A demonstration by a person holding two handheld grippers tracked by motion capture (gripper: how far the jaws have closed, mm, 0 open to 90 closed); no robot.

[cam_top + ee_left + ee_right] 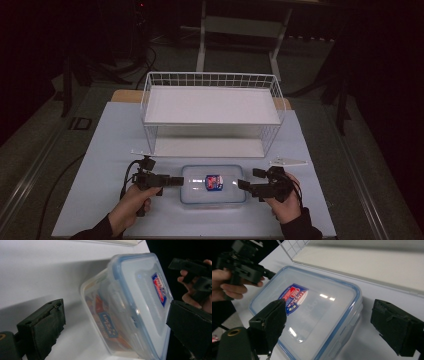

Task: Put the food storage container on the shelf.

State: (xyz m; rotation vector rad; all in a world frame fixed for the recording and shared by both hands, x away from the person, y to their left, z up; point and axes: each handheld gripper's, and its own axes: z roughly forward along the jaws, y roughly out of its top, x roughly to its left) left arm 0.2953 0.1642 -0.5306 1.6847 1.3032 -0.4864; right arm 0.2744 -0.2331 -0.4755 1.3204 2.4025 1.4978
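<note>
Clear lidded food container (213,184) sits flat near the front edge of the table (100,150), roughly mid-width, just in front of the white wire shelf rack (212,112). Lid has a blue seal rim and a red/blue label (214,182).

Left gripper (176,181) is at the container's left short side, right gripper (243,185) at its right short side. Both jaw pairs are spread wide, nothing pinched; in the gripper views each pair straddles an end of the box.

Risks:
- Smooth plastic walls, so a shallow or off-centre pinch could slip and skid the box sideways.
- Uneven pull between the two sides could twist it or bump it into the rack's lower frame.
- Side latches look shut, but I can't tell for sure w/ the blur; if one is loose, lifting by the lid could pop it off.
</note>
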